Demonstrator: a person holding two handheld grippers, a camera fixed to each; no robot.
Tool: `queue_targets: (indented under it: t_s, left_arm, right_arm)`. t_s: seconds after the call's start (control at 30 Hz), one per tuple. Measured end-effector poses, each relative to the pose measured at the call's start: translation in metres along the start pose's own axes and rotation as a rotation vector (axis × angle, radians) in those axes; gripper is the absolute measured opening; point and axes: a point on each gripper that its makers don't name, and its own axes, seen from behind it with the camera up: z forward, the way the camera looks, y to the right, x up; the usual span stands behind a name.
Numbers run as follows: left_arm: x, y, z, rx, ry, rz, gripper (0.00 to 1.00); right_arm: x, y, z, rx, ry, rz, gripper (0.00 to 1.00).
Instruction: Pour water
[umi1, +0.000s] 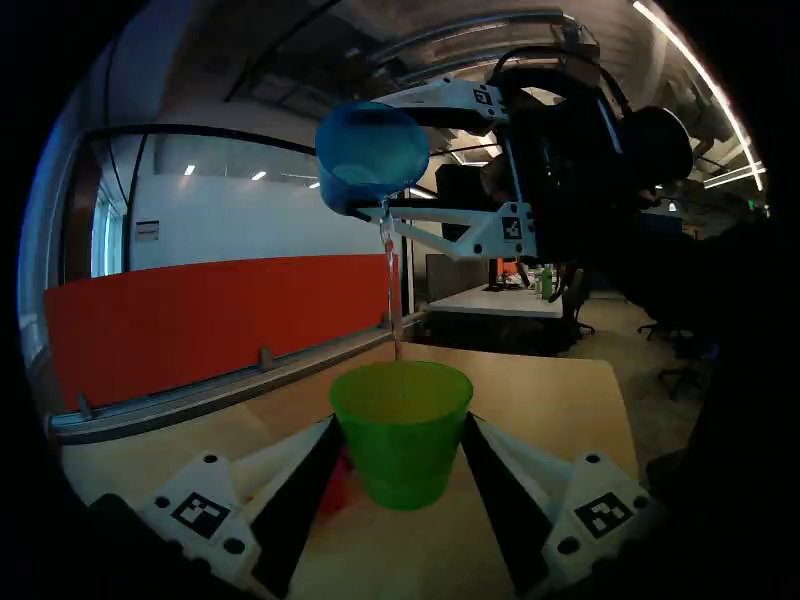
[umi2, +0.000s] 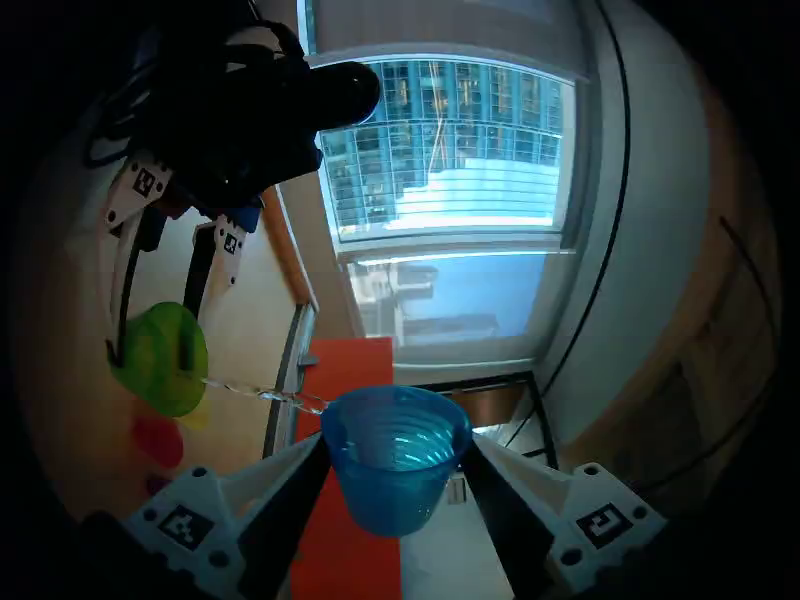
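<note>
The left gripper has its two white fingers closed part-way onto the sides of a translucent green plastic cup, which stands upright over a pale wooden tabletop; whether its base touches the wood is hidden. Above the green cup, the right gripper grips a translucent blue plastic cup in the same way, a finger pressed on each side. The blue cup is tipped over so its mouth faces down toward the green cup. A thin stream of clear water falls from its lip into the green cup's open mouth. Just beside the green cup, low against its wall, lies a small red object, too blurred to identify. Beyond the green cup an orange-red partition panel runs along the table's far edge.
</note>
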Motion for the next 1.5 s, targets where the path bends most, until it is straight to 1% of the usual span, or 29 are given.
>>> queue_targets:
  t_s: [0.2,0.6,1.1,1.3,1.5]
  left_arm:
    - [0.000,0.000,0.001,0.000,-0.003,0.000,0.83]
    - [-0.001,-0.001,0.002,0.002,-0.004,0.000,0.83]
    - [-0.001,-0.002,0.002,0.003,-0.008,-0.004,0.83]
    - [-0.002,-0.003,0.004,0.006,-0.007,-0.006,0.83]
    - [-0.002,-0.003,0.004,0.006,-0.007,-0.007,0.83]
  right_arm:
    - [0.003,0.002,0.000,-0.002,0.000,-0.036,0.90]
    - [0.006,0.004,0.001,-0.007,0.003,-0.085,0.90]
    - [0.015,0.006,-0.002,-0.019,0.004,-0.153,0.90]
    - [0.018,0.003,-0.002,-0.018,0.004,-0.171,0.90]
    - [0.019,0.001,-0.002,-0.014,0.005,-0.164,0.90]
